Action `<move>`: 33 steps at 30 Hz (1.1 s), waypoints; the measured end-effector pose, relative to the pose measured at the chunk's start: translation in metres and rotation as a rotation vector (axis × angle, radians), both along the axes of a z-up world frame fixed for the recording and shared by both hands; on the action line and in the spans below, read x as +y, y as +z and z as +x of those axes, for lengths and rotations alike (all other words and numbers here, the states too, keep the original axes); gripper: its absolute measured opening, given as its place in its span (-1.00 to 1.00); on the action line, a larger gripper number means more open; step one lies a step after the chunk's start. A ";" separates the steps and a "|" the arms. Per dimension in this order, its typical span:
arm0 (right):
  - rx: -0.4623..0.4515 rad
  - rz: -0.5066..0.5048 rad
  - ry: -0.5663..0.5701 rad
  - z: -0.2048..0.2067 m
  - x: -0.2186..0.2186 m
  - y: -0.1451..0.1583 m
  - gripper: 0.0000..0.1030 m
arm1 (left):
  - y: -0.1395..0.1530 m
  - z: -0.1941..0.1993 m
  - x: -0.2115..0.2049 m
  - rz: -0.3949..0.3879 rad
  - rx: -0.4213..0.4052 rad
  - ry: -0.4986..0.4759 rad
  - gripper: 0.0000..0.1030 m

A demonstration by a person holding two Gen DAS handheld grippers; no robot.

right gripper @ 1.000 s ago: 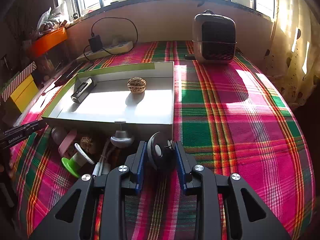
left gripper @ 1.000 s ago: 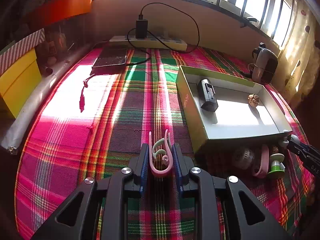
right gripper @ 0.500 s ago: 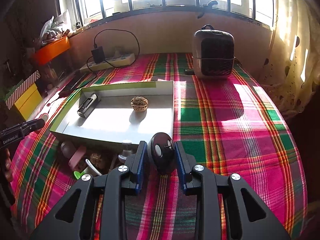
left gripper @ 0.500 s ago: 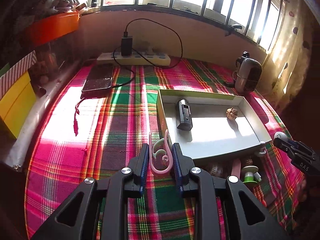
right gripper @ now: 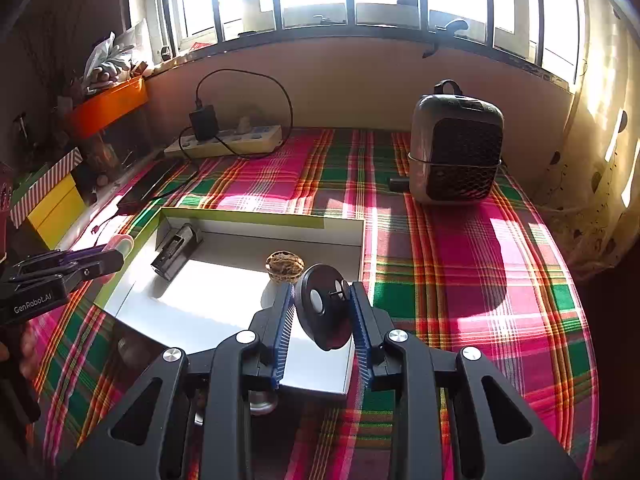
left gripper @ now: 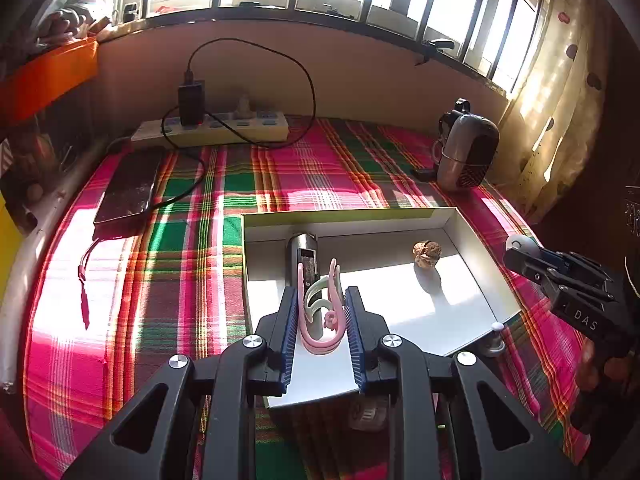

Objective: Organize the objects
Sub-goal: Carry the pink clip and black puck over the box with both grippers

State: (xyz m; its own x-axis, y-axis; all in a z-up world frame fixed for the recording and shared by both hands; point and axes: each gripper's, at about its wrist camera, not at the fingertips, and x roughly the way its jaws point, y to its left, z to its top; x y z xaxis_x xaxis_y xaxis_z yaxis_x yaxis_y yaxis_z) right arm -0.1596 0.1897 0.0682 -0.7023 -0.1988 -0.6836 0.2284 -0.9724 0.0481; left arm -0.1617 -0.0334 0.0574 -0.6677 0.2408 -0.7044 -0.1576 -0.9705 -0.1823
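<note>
Over the near edge of the white tray (left gripper: 472, 240), both tools are already carrying something, so the relation that matters is tool-to-tray, not tool-to-object. The left tool (left gripper: 319, 322) is clamped narrow on a pink clip (left gripper: 320, 320) with a pale green hook inside it, long axis pointing away from the camera toward the tray's back wall. It hangs above the tray's near-left part, with the dark rectangular gadget (left gripper: 303, 256) lying just beyond it, running the same way.

The right tool (right gripper: 322, 316) is pinched on a dark round disc (right gripper: 324, 308) held on edge, above the tray's near-right corner, and the walnut (right gripper: 285, 266) sits just past its tip.

My guess is that each drop is basically straight down and slightly forward. Left side risks landing on the gadget, right side could bump the walnut. More small items still lie on the plaid cloth (right gripper: 460, 280) in front of the tray, mostly hidden behind the tools.
</note>
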 end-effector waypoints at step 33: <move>-0.089 0.049 0.052 -0.085 -0.020 -0.043 -0.43 | -0.034 -0.079 0.050 -0.038 -0.084 -0.079 -0.59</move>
State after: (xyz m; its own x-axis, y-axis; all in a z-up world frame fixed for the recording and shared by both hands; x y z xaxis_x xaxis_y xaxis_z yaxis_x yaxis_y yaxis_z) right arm -0.2448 0.1693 0.0255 -0.6279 -0.1979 -0.7527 0.2751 -0.9611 0.0232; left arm -0.2404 0.0167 0.0235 -0.5856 0.2625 -0.7670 -0.2194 -0.9621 -0.1617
